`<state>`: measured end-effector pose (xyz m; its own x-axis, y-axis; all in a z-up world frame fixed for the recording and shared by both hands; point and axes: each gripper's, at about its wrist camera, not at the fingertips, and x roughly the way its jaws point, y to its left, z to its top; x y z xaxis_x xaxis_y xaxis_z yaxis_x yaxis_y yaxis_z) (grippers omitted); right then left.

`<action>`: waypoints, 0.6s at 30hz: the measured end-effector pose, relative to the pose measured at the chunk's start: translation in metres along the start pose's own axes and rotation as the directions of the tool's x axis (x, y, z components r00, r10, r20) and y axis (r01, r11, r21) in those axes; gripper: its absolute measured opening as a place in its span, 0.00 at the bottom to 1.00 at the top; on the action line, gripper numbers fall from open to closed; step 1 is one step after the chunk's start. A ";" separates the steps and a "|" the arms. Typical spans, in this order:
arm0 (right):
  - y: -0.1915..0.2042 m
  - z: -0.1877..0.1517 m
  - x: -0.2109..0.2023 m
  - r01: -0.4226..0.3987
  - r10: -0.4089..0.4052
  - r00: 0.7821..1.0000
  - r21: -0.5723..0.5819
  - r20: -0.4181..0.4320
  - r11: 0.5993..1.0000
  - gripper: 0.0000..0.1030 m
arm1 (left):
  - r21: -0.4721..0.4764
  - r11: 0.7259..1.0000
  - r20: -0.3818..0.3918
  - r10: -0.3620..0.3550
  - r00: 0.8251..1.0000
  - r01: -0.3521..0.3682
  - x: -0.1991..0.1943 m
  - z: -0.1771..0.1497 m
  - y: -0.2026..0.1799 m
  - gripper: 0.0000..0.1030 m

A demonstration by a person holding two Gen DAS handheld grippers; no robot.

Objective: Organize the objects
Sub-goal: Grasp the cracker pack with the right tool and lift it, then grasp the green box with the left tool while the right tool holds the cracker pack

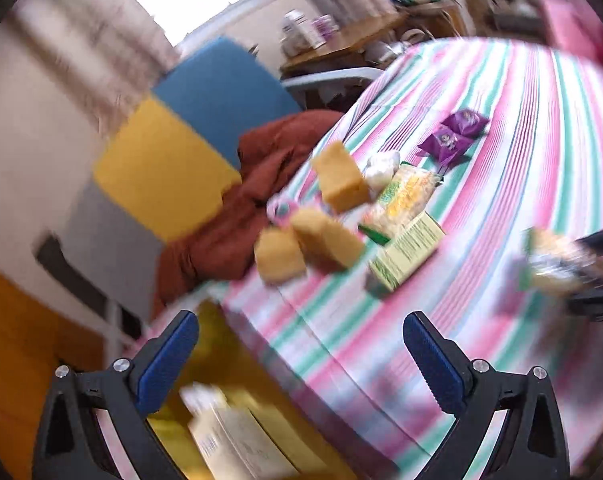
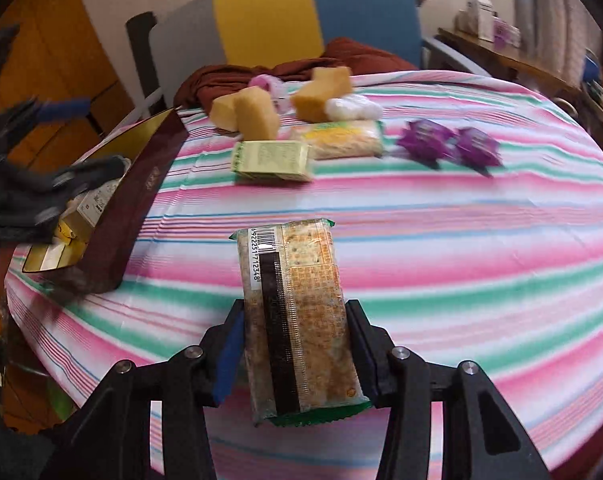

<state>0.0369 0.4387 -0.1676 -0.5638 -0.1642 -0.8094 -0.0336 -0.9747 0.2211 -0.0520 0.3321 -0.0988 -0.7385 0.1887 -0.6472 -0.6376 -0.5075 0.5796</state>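
Observation:
My right gripper (image 2: 295,316) is shut on a long cracker packet (image 2: 297,320) with a barcode, held above the striped tablecloth (image 2: 461,240). The same packet (image 1: 557,264) shows blurred at the right edge of the left wrist view. My left gripper (image 1: 299,332) is open and holds nothing. It hangs over the table's edge and a dark red box (image 2: 141,188) with a gold lining (image 1: 221,364) that has small packs in it. Farther back lie three yellow sponges (image 1: 341,180), a green carton (image 1: 405,256), a noodle packet (image 2: 345,140) and two purple sachets (image 2: 449,144).
A white bundle (image 2: 353,108) and a pink roll (image 2: 269,84) lie among the sponges. A rust-red cloth (image 1: 257,200) drapes over a chair with a grey, yellow and blue back (image 2: 269,12) behind the table. A cluttered wooden desk (image 2: 501,52) stands at the far right.

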 end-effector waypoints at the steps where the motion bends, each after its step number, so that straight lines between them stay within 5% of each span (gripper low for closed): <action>1: -0.005 -0.003 -0.003 0.005 -0.005 1.000 0.012 0.005 1.000 0.47 | 0.048 0.999 0.011 -0.014 1.000 0.014 0.004 0.006 -0.007 1.00; 4: -0.021 -0.011 -0.013 0.010 -0.011 1.000 0.057 0.008 0.998 0.47 | 0.128 0.981 -0.012 -0.144 0.990 0.144 0.021 0.023 -0.019 1.00; 10: -0.038 -0.023 -0.020 0.027 -0.028 1.000 0.087 0.009 0.996 0.47 | 0.225 0.945 -0.057 -0.231 0.971 0.238 0.051 0.047 -0.027 1.00; 18: -0.047 -0.029 -0.014 -0.012 0.009 1.000 0.124 0.022 0.992 0.47 | 0.334 0.908 -0.092 -0.235 0.968 0.252 0.072 0.051 -0.052 1.00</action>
<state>0.0704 0.4822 -0.1823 -0.5822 -0.1700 -0.7951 -0.1289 -0.9462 0.2967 -0.0831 0.4146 -0.1503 -0.5448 0.2249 -0.8078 -0.8385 -0.1324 0.5286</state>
